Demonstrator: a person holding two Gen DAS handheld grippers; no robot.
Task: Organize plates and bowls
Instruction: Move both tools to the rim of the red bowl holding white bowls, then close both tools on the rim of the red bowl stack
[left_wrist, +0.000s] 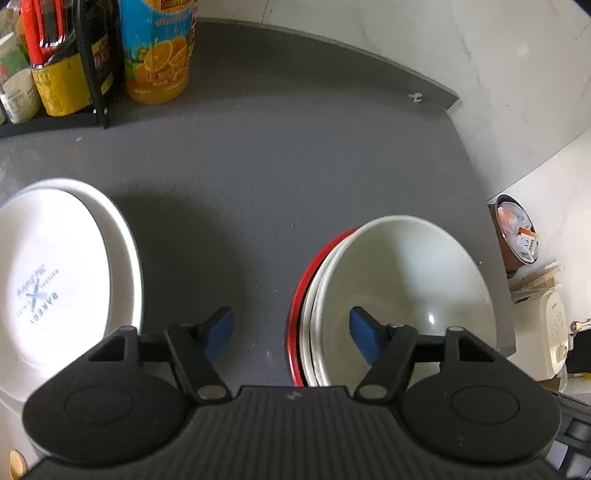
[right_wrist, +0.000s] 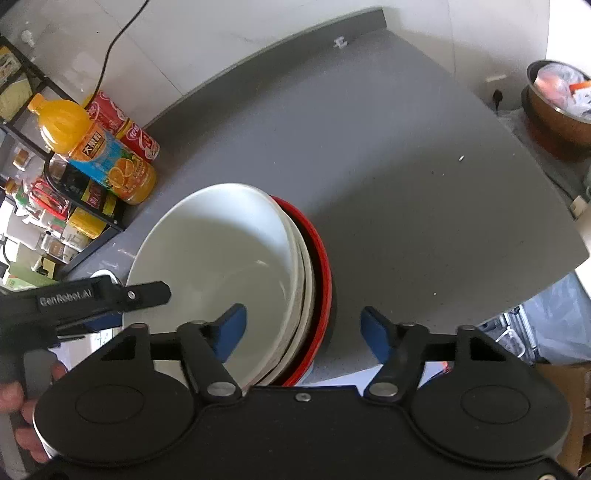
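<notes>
A stack of white bowls (left_wrist: 406, 273) nested in a red bowl (left_wrist: 297, 295) sits on the grey counter (left_wrist: 277, 166). My left gripper (left_wrist: 291, 328) is open and straddles the stack's left rim, one finger inside the top bowl and one outside. A pile of white plates (left_wrist: 55, 273) with a blue "BAKERY" print lies to the left. In the right wrist view, my right gripper (right_wrist: 303, 328) is open astride the right rim of the same bowls (right_wrist: 221, 251) and the red bowl (right_wrist: 321, 266). The left gripper (right_wrist: 99, 295) shows there, held by a hand (right_wrist: 11, 398).
An orange juice bottle (left_wrist: 159, 55) and a black rack of jars (left_wrist: 55, 74) stand at the counter's back left. The counter's edge (left_wrist: 495, 280) drops off on the right. Beyond it are a metal bowl of rubbish (right_wrist: 561, 99) and a white appliance (left_wrist: 554, 332).
</notes>
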